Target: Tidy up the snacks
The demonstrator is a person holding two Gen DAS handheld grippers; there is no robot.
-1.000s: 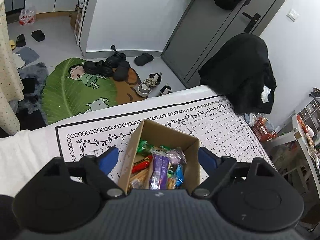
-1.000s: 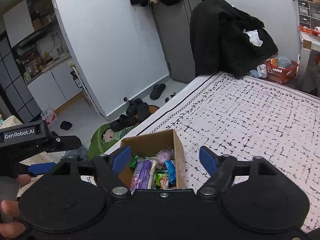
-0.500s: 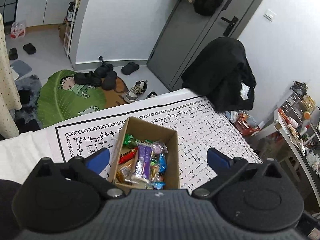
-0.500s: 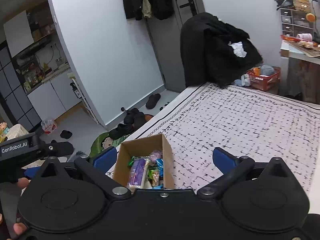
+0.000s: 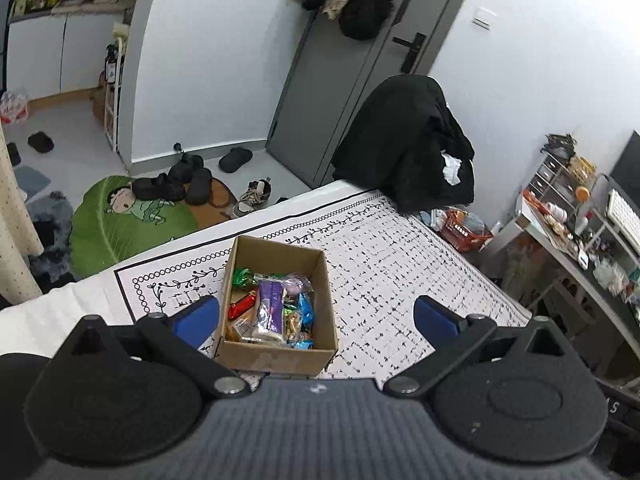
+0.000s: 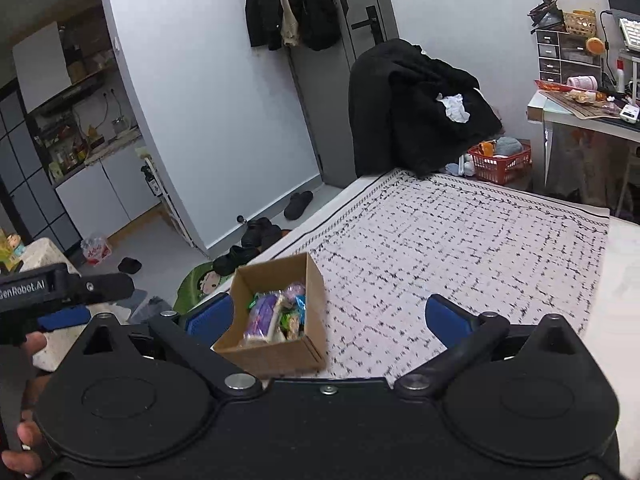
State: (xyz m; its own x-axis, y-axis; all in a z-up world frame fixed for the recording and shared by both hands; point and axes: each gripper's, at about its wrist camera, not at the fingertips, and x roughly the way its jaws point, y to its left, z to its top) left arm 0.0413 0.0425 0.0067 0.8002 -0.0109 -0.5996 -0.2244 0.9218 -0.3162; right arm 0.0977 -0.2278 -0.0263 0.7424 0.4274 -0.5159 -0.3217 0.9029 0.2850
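A small cardboard box stands on the patterned bedspread, filled with several wrapped snacks in purple, red, green and blue. My left gripper hovers over the box's near side, open wide, with nothing between its blue pads. In the right wrist view the same box sits low and left of centre. My right gripper is open too, held back from the box and empty. At the left edge of that view is the left gripper's body, held by a hand.
The bedspread stretches right of the box. A chair draped in black clothes stands at the bed's far corner, beside a red basket. Shoes and a green mat lie on the floor beyond. A cluttered desk is at right.
Both grippers have opened wider and pulled back and up from the box, which now looks smaller and farther off. The box and its snacks have stayed in place.
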